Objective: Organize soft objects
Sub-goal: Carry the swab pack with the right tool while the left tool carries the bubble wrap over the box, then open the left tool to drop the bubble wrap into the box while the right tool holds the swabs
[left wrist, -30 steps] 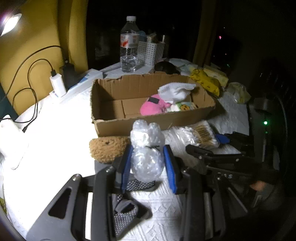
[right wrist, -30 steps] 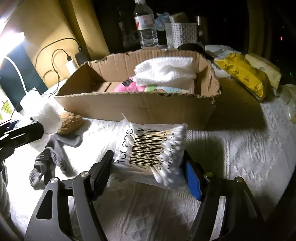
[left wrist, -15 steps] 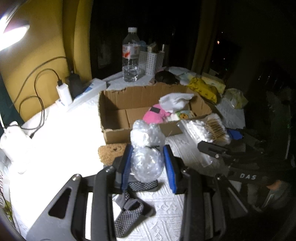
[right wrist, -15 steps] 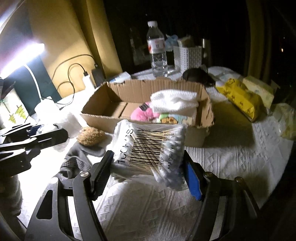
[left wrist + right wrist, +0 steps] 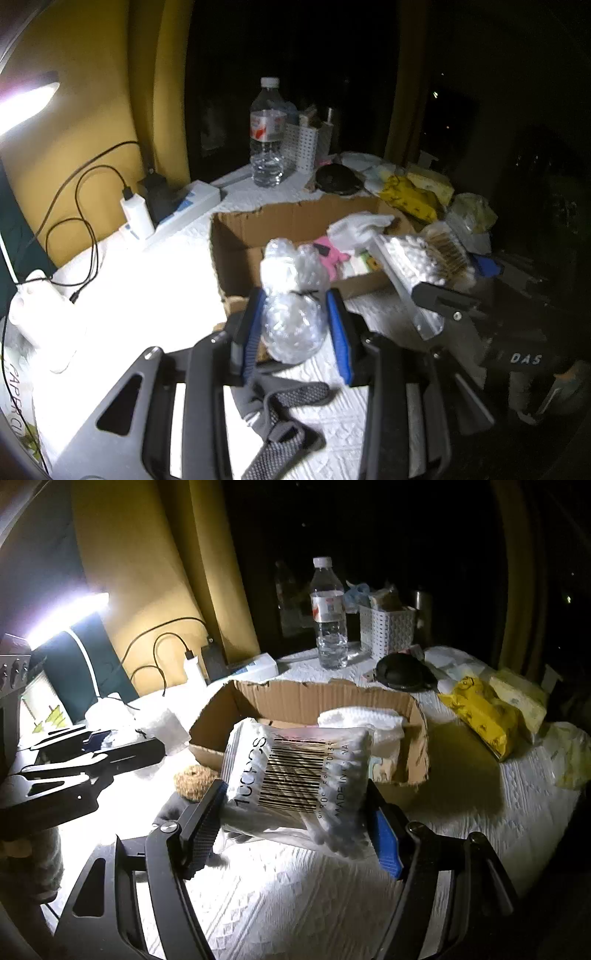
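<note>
1. Here, the left tongs (image 5: 295,325) stand closed on a bubble-wrap bundle (image 5: 293,295), which sits between the two blue pads with its knotted top rising above them, clear of the counter (image 5: 147,295).
2. The right tongs (image 5: 295,819) stand wide, both pads pressing the sides of a cotton-swab bag (image 5: 299,775); the bag spans the whole gap and is held off the counter, barcode face up.
3. Beyond both tongs lies the cardboard box (image 5: 317,701), open-topped, with a white cloth (image 5: 362,720) inside at its right end.
4. The left wrist view alone shows a pink soft toy (image 5: 328,254) in the box, just behind the bundle, and a grey sock (image 5: 284,417) on the counter beneath the left tongs. It also shows the right tongs from the side, to the right, with the swab bag carried near the box's front wall.
5. The right wrist view alone shows a brown sponge (image 5: 194,781) on the counter just left of the swab bag, against the box front, and the left tongs at far left; the bundle is barely discernible there.
</note>
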`<action>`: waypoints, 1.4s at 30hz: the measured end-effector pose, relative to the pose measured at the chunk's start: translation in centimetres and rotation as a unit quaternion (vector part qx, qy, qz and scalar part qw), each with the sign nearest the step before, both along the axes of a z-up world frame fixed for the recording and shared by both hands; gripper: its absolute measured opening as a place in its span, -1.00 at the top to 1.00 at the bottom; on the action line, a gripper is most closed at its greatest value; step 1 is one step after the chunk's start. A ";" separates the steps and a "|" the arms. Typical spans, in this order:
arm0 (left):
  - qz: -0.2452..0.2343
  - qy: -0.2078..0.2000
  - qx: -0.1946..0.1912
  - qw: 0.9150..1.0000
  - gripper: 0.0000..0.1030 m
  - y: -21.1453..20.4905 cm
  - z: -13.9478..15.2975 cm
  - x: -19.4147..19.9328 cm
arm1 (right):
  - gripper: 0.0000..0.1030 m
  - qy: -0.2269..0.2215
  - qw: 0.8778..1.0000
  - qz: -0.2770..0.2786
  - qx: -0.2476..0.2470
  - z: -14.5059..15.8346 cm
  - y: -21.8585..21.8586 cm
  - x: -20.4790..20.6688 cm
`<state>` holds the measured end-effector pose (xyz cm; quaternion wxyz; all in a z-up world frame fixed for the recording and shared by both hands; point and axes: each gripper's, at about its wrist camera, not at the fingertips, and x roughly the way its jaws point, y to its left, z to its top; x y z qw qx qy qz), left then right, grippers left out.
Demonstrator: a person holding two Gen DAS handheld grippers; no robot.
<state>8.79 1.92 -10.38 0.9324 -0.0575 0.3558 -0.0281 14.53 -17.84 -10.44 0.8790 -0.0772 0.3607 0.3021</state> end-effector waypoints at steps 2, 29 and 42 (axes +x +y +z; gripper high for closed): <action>0.003 -0.001 0.002 1.000 0.33 0.2 0.1 0.5 | -0.44 -0.002 1.000 0.001 0.000 0.2 0.2 0.3; 0.052 0.048 0.012 0.997 0.23 3.2 -4.7 9.0 | -0.44 0.005 1.000 0.025 0.003 -0.7 2.6 6.1; 0.078 0.047 0.009 0.996 -0.19 5.5 -4.2 8.0 | -0.44 0.020 0.999 0.040 -0.003 -2.3 6.0 7.8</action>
